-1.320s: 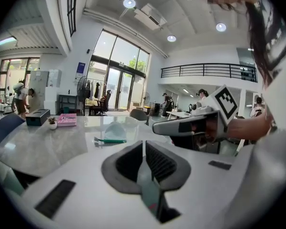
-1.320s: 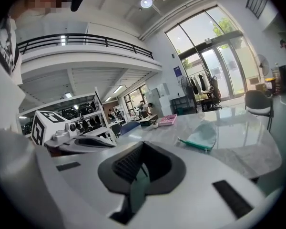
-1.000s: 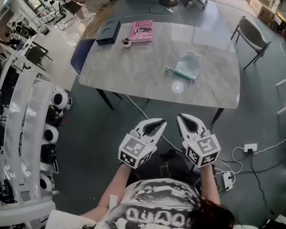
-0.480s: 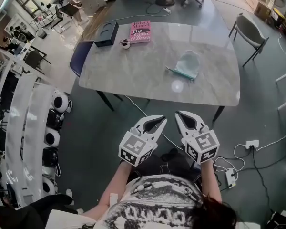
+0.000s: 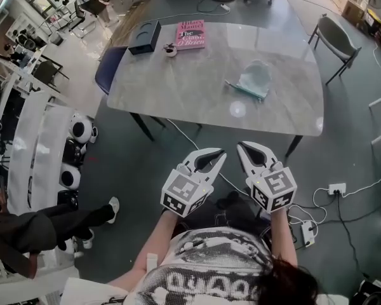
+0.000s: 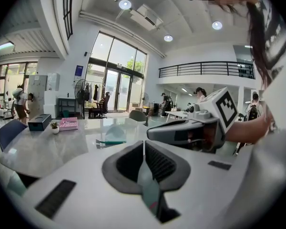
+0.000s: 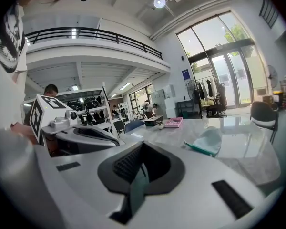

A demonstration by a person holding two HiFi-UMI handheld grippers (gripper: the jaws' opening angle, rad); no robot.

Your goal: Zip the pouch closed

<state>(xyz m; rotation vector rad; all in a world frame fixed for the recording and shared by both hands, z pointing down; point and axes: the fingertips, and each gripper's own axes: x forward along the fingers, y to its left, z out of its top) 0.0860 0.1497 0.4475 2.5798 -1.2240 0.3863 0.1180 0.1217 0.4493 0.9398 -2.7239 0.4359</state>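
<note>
Two claws hang side by side off the near edge of the counter (image 5: pixel 178 94) in the head view, over the grey floor, well apart from everything on the top. The left claw (image 5: pixel 221 152) and the right claw (image 5: pixel 240 147) both have their jaws together and carry nothing. The pouch (image 5: pixel 254 79) lies in the right half of the counter, closer to the right edge than to the near one, with its teal zip side turned toward the near-left. A pink book (image 5: pixel 190 33), a dark box (image 5: pixel 144 37) and a small potted plant (image 5: pixel 171 49) sit by the far-left corner. A blue chair (image 5: pixel 110 68) stands at the left edge and a grey chair (image 5: pixel 338 40) off the far-right corner. A cable (image 5: pixel 184 142) runs over the floor under the near edge, and another person's leg (image 5: pixel 70 216) shows at the lower left.

The left gripper view shows the left claw (image 6: pixel 144 143) with its pads meeting and nothing in them. The pouch (image 6: pixel 115 133) lies ahead across bare counter, with the book (image 6: pixel 68 123), box (image 6: pixel 38 122) and plant (image 6: pixel 55 127) farther left. The right claw (image 6: pixel 150 133) reaches in from the right.

The right gripper view shows the right claw (image 7: pixel 142 146) likewise closed and empty. The pouch (image 7: pixel 207 141) lies ahead to the right, the book (image 7: pixel 174 122) and box (image 7: pixel 154 120) beyond it, and the left claw (image 7: pixel 118 141) sits on the left.
</note>
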